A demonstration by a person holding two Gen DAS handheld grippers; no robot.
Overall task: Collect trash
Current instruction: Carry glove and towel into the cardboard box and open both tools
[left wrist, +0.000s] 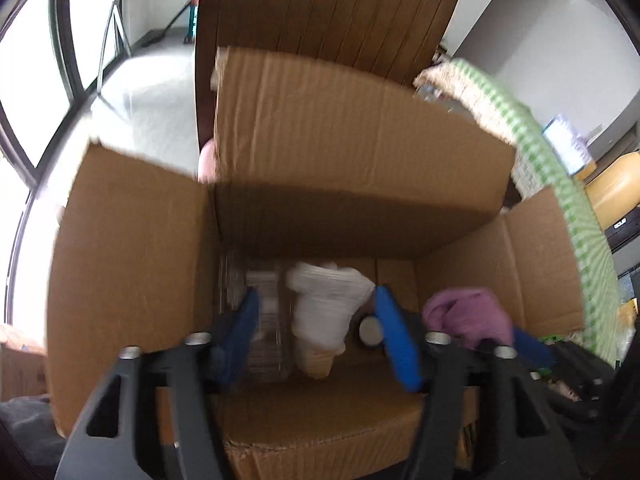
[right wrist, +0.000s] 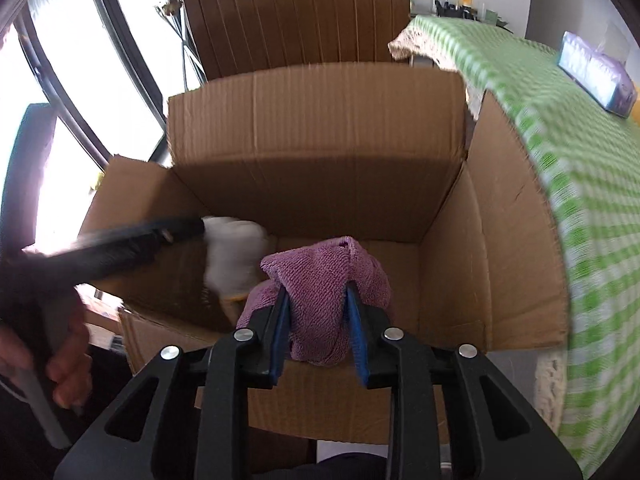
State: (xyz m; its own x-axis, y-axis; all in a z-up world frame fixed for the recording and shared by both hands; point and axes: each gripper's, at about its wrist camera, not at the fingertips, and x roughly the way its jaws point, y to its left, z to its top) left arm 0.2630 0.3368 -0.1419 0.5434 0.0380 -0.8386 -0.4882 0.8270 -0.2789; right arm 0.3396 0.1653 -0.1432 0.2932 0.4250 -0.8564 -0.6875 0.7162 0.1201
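Purple cloth [right wrist: 320, 280], nubbly, clamped in right fingers [right wrist: 316, 312]; left fingers [left wrist: 314, 320] apart around white crumpled trash [left wrist: 324, 304], blurred, over open cardboard box [right wrist: 316, 152].

One open cardboard box [right wrist: 320, 140] stood there, with one purple cloth [right wrist: 320, 280] and one white crumpled wrapper [left wrist: 328, 304] over it. One clear plastic container [left wrist: 264, 320] and one small round lid [left wrist: 370, 330] lay inside. One chair [right wrist: 296, 20] stood behind, and one tissue pack [right wrist: 596, 76] lay on the counter [right wrist: 560, 140].
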